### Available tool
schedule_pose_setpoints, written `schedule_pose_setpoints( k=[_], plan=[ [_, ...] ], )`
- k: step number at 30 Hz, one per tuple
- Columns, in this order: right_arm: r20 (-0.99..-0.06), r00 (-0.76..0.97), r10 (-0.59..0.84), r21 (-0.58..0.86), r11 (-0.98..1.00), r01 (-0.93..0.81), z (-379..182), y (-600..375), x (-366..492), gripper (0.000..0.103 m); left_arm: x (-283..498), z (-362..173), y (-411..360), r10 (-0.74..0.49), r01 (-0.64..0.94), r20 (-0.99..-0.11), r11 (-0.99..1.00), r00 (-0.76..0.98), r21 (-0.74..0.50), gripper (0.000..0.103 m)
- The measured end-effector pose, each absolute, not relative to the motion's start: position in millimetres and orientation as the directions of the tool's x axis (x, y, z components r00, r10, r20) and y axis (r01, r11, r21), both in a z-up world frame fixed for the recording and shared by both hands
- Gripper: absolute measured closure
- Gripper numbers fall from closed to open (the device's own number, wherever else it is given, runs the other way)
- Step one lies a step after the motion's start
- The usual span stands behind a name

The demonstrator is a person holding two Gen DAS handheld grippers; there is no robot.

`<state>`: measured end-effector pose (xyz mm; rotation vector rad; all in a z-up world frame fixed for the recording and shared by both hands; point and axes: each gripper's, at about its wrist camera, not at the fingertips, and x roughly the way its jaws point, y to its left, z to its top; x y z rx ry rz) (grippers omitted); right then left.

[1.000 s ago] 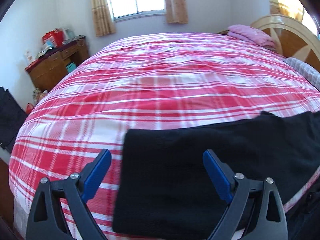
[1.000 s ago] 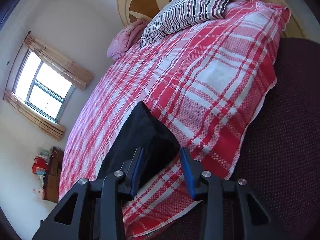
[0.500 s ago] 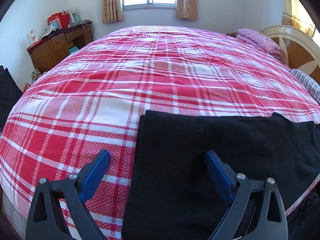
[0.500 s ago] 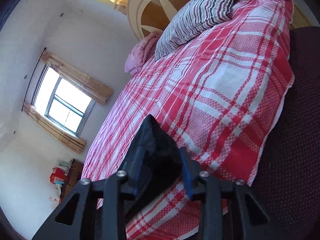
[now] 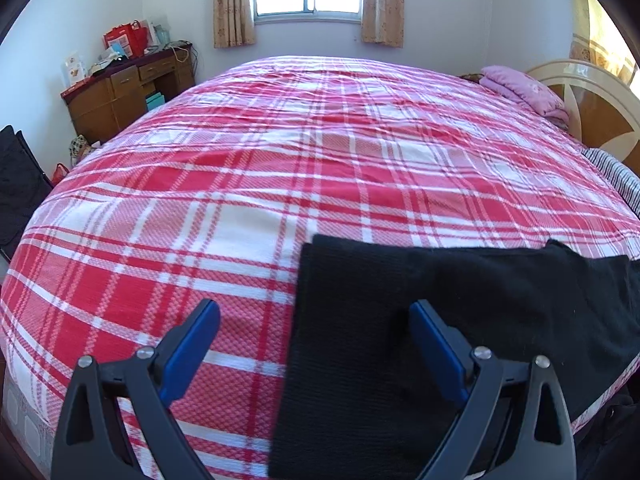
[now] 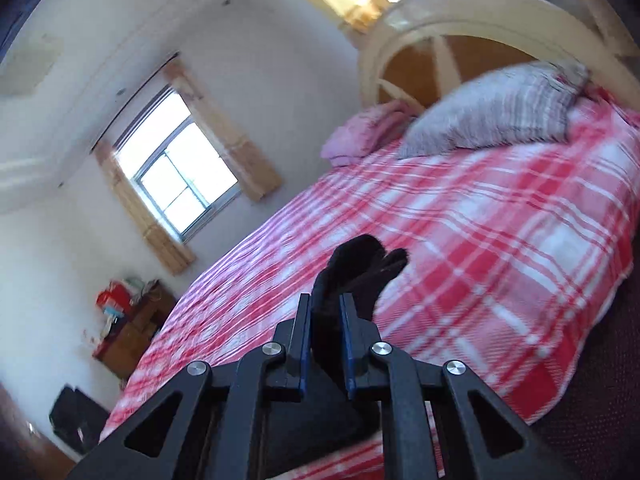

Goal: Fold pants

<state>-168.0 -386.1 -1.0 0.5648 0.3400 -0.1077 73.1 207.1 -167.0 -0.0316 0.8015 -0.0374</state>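
Note:
Black pants lie folded flat near the front edge of the bed, on the red and white plaid cover. My left gripper is open and hovers over the pants' left end, its right finger above the cloth and its left finger above the cover. My right gripper is shut on a bunched end of the black pants, lifted off the bed and sticking up past the fingertips.
A striped pillow and a pink folded blanket lie by the wooden headboard. A wooden dresser with clutter stands by the far left wall. A black bag stands left of the bed.
My right gripper closed on the pants' end and lifted it, tilting upward. My left gripper shifted left, so the pants' left edge now lies between its fingers.

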Motion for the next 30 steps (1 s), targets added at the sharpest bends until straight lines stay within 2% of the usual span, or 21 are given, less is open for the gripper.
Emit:
schedule_pose_setpoints(
  k=[9, 18, 22, 30],
  plan=[
    [-0.367, 0.901, 0.233, 0.455, 0.889, -0.045, 8, -287, -115, 0.09, 75, -172, 205, -0.068, 0.037, -0.731, 0.998, 0.678, -0.058, 0.005],
    [-0.437, 0.799, 0.413, 0.448, 0.87, -0.205, -18, -208, -67, 0.09, 73, -172, 200, -0.062, 0.043, -0.728, 0.998, 0.683, -0.045, 0.005],
    [-0.485, 0.739, 0.468, 0.428, 0.864, -0.267, -38, -167, -46, 0.09, 65, -155, 192, -0.032, 0.049, -0.689, 0.999, 0.724, 0.005, 0.005],
    [-0.582, 0.639, 0.503, 0.338, 0.864, -0.372, -77, -92, -23, 0.09, 53, -132, 149, -0.17, 0.195, -0.661, 0.98, 0.731, -0.036, 0.005]
  ],
)
